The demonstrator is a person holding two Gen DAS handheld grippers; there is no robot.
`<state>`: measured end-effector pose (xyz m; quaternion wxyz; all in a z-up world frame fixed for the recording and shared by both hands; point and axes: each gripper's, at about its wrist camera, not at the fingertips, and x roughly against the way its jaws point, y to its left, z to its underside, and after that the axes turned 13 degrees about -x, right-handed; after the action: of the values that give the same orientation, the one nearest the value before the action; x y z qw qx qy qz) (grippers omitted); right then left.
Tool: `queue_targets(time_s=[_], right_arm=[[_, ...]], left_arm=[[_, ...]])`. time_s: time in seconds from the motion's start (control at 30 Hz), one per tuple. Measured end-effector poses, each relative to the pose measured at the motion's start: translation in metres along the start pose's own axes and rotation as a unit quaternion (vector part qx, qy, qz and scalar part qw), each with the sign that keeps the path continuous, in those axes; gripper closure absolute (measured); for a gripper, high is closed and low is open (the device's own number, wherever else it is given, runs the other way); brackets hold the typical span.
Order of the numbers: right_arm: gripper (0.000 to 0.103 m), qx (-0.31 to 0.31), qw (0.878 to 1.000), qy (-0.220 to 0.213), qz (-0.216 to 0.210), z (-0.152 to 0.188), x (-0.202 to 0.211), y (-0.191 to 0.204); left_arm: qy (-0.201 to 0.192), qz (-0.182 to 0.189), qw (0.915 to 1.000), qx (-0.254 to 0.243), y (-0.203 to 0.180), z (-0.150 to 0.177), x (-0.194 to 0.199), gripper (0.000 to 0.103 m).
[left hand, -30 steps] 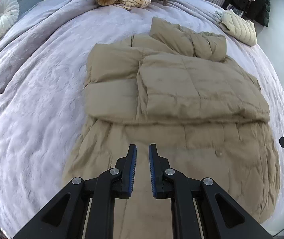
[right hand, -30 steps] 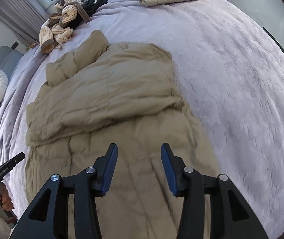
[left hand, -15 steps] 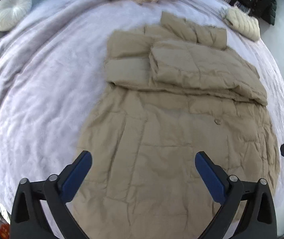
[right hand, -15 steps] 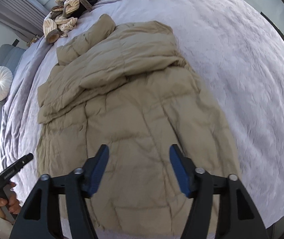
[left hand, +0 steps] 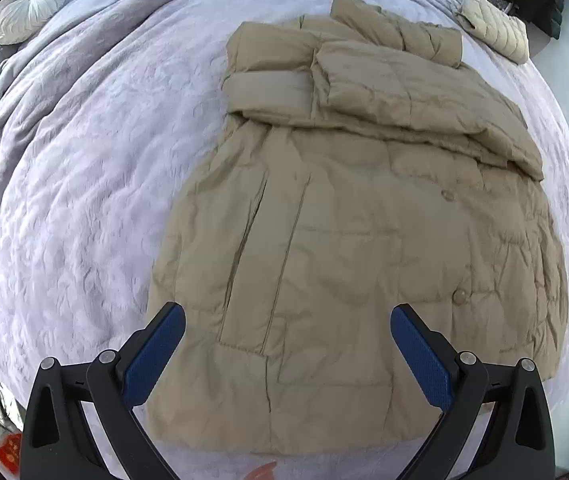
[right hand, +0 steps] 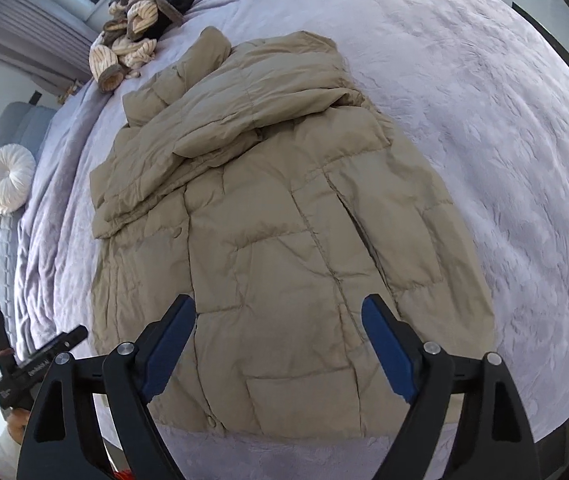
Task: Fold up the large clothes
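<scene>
Both sets of jaws stand wide apart and hold nothing: the left gripper (left hand: pixel 287 354) and the right gripper (right hand: pixel 280 346) each hover above the near hem of the tan puffer coat (left hand: pixel 348 248), not touching it. That coat lies flat on the lavender bedspread (left hand: pixel 84 184), hem toward six o'clock and collar toward twelve. Its sleeves (left hand: pixel 404 92) are already folded in across the chest, one lying over the other, so I judge the side folds done. What seems left is bringing the lower body up over the sleeves, perhaps once or twice, to make a compact bundle; the long skirt of the coat is not yet folded and lies smooth with its buttons (left hand: pixel 460 297) showing near three o'clock. Further out in the left wrist view, a folded cream quilted garment (left hand: pixel 492 32) rests at one o'clock, a heap of striped knitwear (right hand: pixel 128 44) sits at the far edge, and a round white pleated cushion (left hand: pixel 26 4) lies at eleven o'clock.
</scene>
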<state>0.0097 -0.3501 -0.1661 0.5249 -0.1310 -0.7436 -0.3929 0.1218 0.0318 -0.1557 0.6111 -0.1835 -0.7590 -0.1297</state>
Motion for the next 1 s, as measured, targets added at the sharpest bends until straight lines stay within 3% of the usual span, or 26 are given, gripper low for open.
queue_targets(time_s=[0.2,0.37,0.5,0.73,0.83,1.0], right_arm=[[0.016,-0.033,0.999,0.009,-0.020,0.008,0.002,-0.019],[0.015,-0.072,0.997,0.023,-0.001,0.010,0.004,-0.052],[0.015,-0.139,0.989,0.050,-0.019,0.016,0.003,-0.089],[0.015,-0.222,0.973,0.060,-0.034,0.038,0.005,-0.141],[0.015,-0.278,0.957,0.072,-0.045,0.054,-0.005,-0.165],[0.015,-0.326,0.937,0.099,-0.074,0.074,-0.031,-0.187]], left_arm=[[0.010,-0.015,0.9998,-0.003,0.007,0.014,-0.005,0.000],[0.032,-0.014,0.9993,0.016,0.031,0.033,-0.018,0.000],[0.046,0.023,0.9978,0.043,0.053,0.053,-0.029,0.000],[0.049,0.070,0.9907,0.106,0.095,0.084,-0.040,0.000],[0.060,0.080,0.9861,0.133,0.113,0.096,-0.052,0.000],[0.081,0.157,0.9690,0.172,0.127,0.117,-0.074,0.000]])
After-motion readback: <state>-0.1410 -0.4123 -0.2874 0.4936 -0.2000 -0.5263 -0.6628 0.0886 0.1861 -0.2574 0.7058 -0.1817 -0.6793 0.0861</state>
